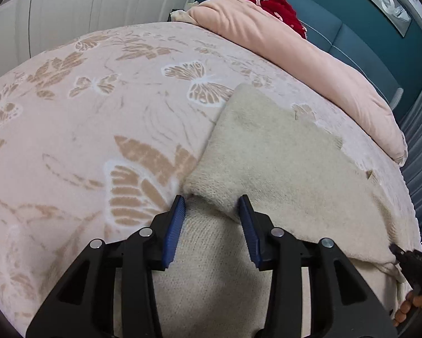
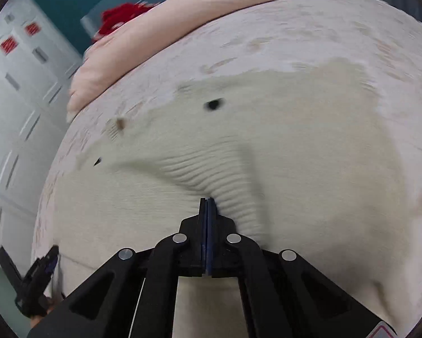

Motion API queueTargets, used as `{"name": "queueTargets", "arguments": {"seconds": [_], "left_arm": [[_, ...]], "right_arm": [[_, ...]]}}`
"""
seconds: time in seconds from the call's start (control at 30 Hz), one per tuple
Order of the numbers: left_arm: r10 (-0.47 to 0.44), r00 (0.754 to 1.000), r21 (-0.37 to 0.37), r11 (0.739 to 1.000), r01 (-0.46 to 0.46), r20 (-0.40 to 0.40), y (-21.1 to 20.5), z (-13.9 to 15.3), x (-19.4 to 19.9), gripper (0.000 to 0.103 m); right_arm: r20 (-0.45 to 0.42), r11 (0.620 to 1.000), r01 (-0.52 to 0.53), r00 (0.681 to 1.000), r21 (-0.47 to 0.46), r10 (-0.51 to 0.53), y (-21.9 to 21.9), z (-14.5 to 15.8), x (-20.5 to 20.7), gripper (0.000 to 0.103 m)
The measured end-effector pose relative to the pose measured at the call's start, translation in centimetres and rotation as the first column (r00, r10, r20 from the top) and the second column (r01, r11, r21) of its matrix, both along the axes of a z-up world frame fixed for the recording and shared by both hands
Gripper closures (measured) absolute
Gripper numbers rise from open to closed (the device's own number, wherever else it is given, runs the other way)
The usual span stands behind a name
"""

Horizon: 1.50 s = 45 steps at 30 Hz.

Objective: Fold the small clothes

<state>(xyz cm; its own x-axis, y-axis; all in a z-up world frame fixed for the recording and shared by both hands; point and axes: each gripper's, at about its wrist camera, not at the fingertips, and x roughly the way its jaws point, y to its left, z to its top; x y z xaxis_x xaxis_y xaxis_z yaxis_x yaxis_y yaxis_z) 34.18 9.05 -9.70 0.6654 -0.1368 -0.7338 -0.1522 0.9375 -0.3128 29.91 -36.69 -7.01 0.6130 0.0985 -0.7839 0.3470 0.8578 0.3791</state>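
Bed (image 1: 70, 129) under a plush pink blanket (image 1: 143, 90) with tan butterfly and leaf prints, bulging wide to the left of the left hand-held gripper (image 1: 211, 208); much bare blanket there and ahead. Far ahead, a smooth, softly creased pink duvet (image 1: 281, 48) rolled along the far edge, with a red knit item (image 1: 281, 8) behind it against the teal headboard (image 1: 351, 45). White wardrobe doors (image 1: 70, 8) beyond the bed's left edge.

Cream knit sweater (image 1: 289, 152) spread flat on the blanket, directly ahead and to the right of the left hand-held gripper, long axis slanting from near-left to far-right. Fuzzy surface on the folded-over upper layer, finer flat knit on the layer beneath the jaws. Left fold edge straight, running away ahead; right edge ragged, close to the bed's edge.

Left hand-held gripper open, blue ridged pads (image 1: 174, 225) apart, straddling the near corner of the folded layer without clamping it.

Right hand-held gripper (image 2: 208, 201) closed, pinching a ribbed band of the sweater (image 2: 267, 129), with the ribs fanning out ahead and to the right of the tips. Small dark button-like spot (image 2: 213, 104) farther ahead, blurred; a tan one to the left.
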Motion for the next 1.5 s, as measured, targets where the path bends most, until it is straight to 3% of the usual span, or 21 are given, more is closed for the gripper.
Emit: {"name": "queueTargets", "arguments": {"seconds": [0.03, 0.1, 0.17, 0.2, 0.23, 0.33, 0.4, 0.5, 0.6, 0.67, 0.83, 0.97, 1.1, 1.17, 1.23, 1.27, 1.3, 1.33, 1.4, 1.47, 1.5], "left_arm": [[0.002, 1.0, 0.02, 1.0, -0.002, -0.012, 0.1, 0.3, -0.3, 0.064], [0.02, 0.999, 0.039, 0.999, -0.018, -0.045, 0.8, 1.3, -1.7, 0.045], [0.0, 0.997, -0.009, 1.0, -0.001, -0.08, 2.4, 1.9, -4.4, 0.042], [-0.009, 0.995, -0.031, 1.0, 0.006, -0.098, 3.4, 2.0, -6.0, 0.042], [-0.016, 0.993, -0.043, 0.999, 0.011, -0.118, 4.3, 2.1, -7.9, 0.041], [-0.037, 0.986, -0.058, 0.998, 0.028, -0.165, 6.3, 2.3, -14.3, 0.026], [-0.038, 0.98, -0.066, 0.997, 0.026, -0.193, 7.4, 2.1, -18.5, 0.018], [-0.044, 0.972, -0.12, 0.993, 0.016, -0.23, 8.4, 1.3, -23.1, 0.016], [-0.037, 0.977, -0.152, 0.988, 0.005, -0.212, 8.1, 1.4, -25.6, 0.01], [-0.036, 0.976, -0.173, 0.985, -0.001, -0.216, 7.4, 1.3, -25.9, 0.009], [-0.055, 0.972, -0.22, 0.975, 0.003, -0.229, 5.7, 1.5, -24.9, 0.008], [-0.074, 0.967, -0.233, 0.972, 0.016, -0.244, 4.3, 1.3, -23.3, 0.008], [-0.097, 0.959, -0.304, 0.953, 0.012, -0.268, 3.9, 1.1, -21.9, 0.008], [-0.096, 0.957, -0.348, 0.937, -0.005, -0.273, 4.1, 1.1, -21.5, 0.015], [-0.103, 0.952, -0.376, 0.927, -0.014, -0.289, 4.3, 1.0, -20.9, 0.034], [-0.112, 0.948, -0.401, 0.916, -0.017, -0.297, 4.5, 0.9, -20.7, 0.054], [-0.124, 0.939, -0.425, 0.905, -0.026, -0.321, 4.6, 0.7, -20.4, 0.081], [-0.127, 0.931, -0.437, 0.899, -0.038, -0.343, 4.7, 0.6, -20.3, 0.088], [-0.126, 0.924, -0.423, 0.905, -0.041, -0.36, 5.0, 0.9, -20.4, 0.095], [-0.136, 0.927, -0.404, 0.914, -0.017, -0.348, 5.2, 2.0, -20.9, 0.096], [-0.147, 0.929, -0.412, 0.911, -0.006, -0.339, 5.3, 2.6, -21.3, 0.096]], "right_arm": [[0.006, 0.998, 0.055, 0.998, -0.043, -0.055, -1.1, 1.2, -2.3, 0.089], [0.05, 0.996, 0.083, 0.995, -0.041, -0.081, -2.4, 3.3, -7.6, 0.09], [0.041, 0.994, 0.093, 0.995, -0.049, -0.091, -3.5, 4.5, -13.0, 0.075], [0.023, 0.992, 0.103, 0.995, -0.075, -0.102, -3.8, 4.8, -15.8, 0.056], [0.007, 0.988, 0.119, 0.993, -0.098, -0.119, -3.9, 4.9, -18.5, 0.043], [-0.053, 0.984, 0.142, 0.988, -0.104, -0.148, -3.9, 3.8, -26.7, 0.038], [-0.092, 0.987, 0.162, 0.982, -0.017, -0.163, -3.4, 2.3, -31.4, 0.037], [-0.125, 0.979, 0.168, 0.98, 0.115, -0.154, -1.9, 0.1, -35.8, 0.037], [-0.119, 0.965, 0.165, 0.983, 0.206, -0.142, 0.1, -1.3, -37.4, 0.035], [-0.089, 0.967, 0.147, 0.987, 0.208, -0.131, 1.4, -1.1, -37.2, 0.031], [-0.048, 0.966, 0.1, 0.995, 0.24, -0.091, 3.3, -1.1, -34.8, 0.028], [-0.043, 0.955, 0.129, 0.992, 0.266, -0.122, 3.5, -1.4, -33.0, 0.028], [-0.032, 0.932, 0.156, 0.988, 0.327, -0.154, 3.2, -1.6, -31.5, 0.028], [-0.033, 0.924, 0.154, 0.988, 0.351, -0.152, 3.1, -1.8, -30.7, 0.028], [-0.035, 0.909, 0.169, 0.985, 0.38, -0.168, 2.8, -2.0, -30.2, 0.029], [-0.032, 0.898, 0.179, 0.983, 0.402, -0.182, 2.6, -2.1, -30.3, 0.031], [-0.03, 0.887, 0.187, 0.981, 0.423, -0.193, 2.4, -2.0, -30.2, 0.043], [-0.028, 0.879, 0.193, 0.979, 0.436, -0.201, 2.2, -1.9, -30.3, 0.067], [-0.039, 0.865, 0.196, 0.979, 0.461, -0.202, 1.8, -1.7, -30.3, 0.094], [-0.006, 0.838, 0.187, 0.977, 0.513, -0.214, 1.6, -0.9, -30.9, 0.095], [0.016, 0.841, 0.176, 0.977, 0.511, -0.213, 1.5, -0.1, -31.3, 0.095]]}}
